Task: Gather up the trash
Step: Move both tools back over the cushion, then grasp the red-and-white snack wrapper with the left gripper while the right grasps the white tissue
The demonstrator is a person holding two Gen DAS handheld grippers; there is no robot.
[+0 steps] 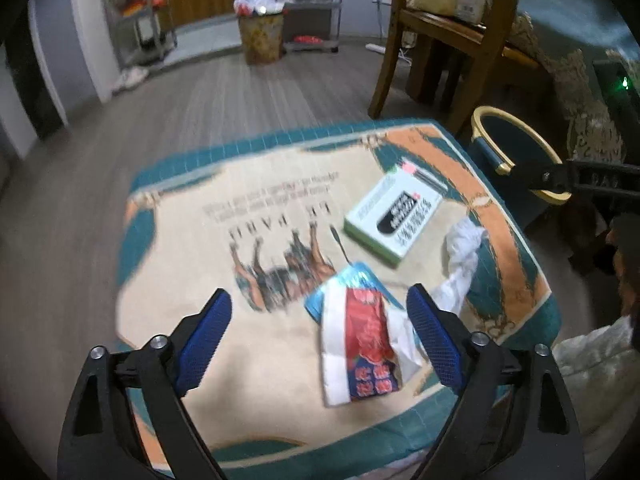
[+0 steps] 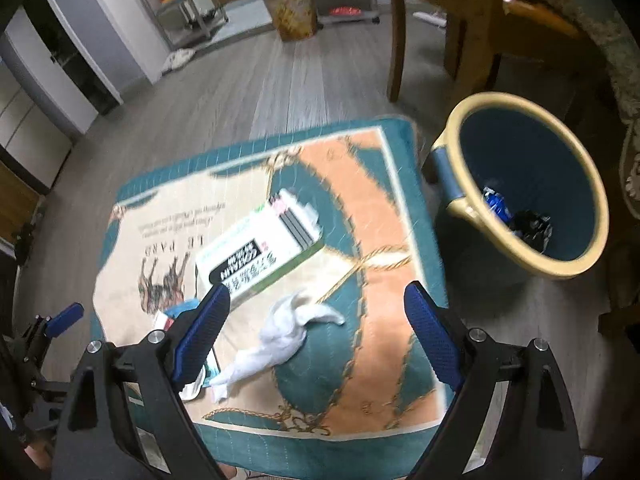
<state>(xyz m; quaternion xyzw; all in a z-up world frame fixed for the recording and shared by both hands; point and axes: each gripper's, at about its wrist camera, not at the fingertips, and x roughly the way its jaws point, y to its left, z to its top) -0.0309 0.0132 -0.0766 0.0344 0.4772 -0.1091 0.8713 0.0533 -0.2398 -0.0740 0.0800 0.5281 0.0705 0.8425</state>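
Left wrist view: left gripper (image 1: 320, 312) w/ jaws spread wide, released, nothing clamped; it hangs over a quilted cloth (image 1: 192, 320) w/ horse print covering the worktop. Red-white-blue snack wrapper (image 1: 360, 340) lies flat on the cloth between the blue pads, nearer the right pad, not pressed by either. White-green box (image 1: 394, 218) sits at 1 o'clock from the wrapper, apart from it. Crumpled white tissue (image 1: 464, 256) at 2 o'clock, just beside the box. Bin (image 1: 516, 148) w/ yellow rim stands on the floor past the cloth's far right corner, beside a wooden chair (image 1: 452, 40). Right wrist view: right gripper (image 2: 316, 312) also released, jaws wide, empty. Tissue (image 2: 280, 340) lies on the cloth between the pads, touching neither. Box (image 2: 260, 252) at 11 o'clock from the tissue, its near end behind the left pad. Wrapper (image 2: 168, 320) mostly hidden behind that pad. Bin (image 2: 472, 128) at 2 o'clock, off the cloth, some dark and blue trash (image 2: 516, 216) inside. Left gripper (image 2: 60, 320) peeks in at 9 o'clock.
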